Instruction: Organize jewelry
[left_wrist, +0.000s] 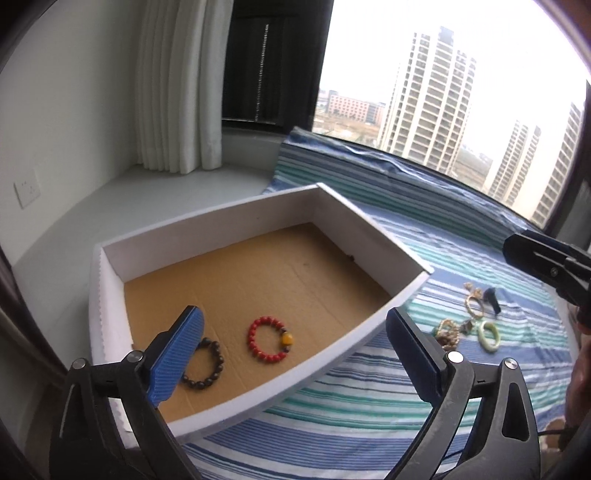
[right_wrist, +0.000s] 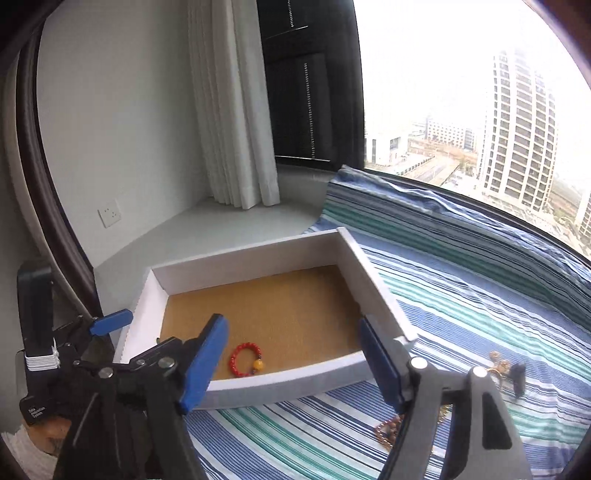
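Left gripper: my left gripper (left_wrist: 295, 354) hangs over the near edge of the box, its blue pads spread wide with nothing between them; from the right wrist view I see it (right_wrist: 110, 325) at about 9 o'clock.
Right gripper: my right gripper (right_wrist: 291, 362) also stands apart and empty, its pads framing the near wall of the box; in the left wrist view only its dark tip (left_wrist: 546, 266) shows, at 3 o'clock.
Box: a white foam-walled box (left_wrist: 236, 214) with a brown cardboard floor sits on the striped cloth (left_wrist: 369, 417), toward 10 o'clock of the cloth.
Red bracelet: the red bead bracelet (left_wrist: 269, 339) with one yellow bead lies flat on the box floor near the front wall; I see it too between my right pads' line of sight (right_wrist: 246, 359).
Dark bracelet: a dark brown bead bracelet (left_wrist: 207, 365) lies just at 9 o'clock of the red one, apart from it, partly hidden behind my left pad.
Loose jewelry: a small heap (left_wrist: 469, 325) rests on the cloth outside the box, at 3 o'clock of it.
Green bangle: a pale green bangle (left_wrist: 488, 335) lies at the heap's near side.
Gold pieces: gold-coloured pieces (left_wrist: 448, 334) and a small dark item (left_wrist: 493, 299) lie in the heap; I cannot tell what they are.
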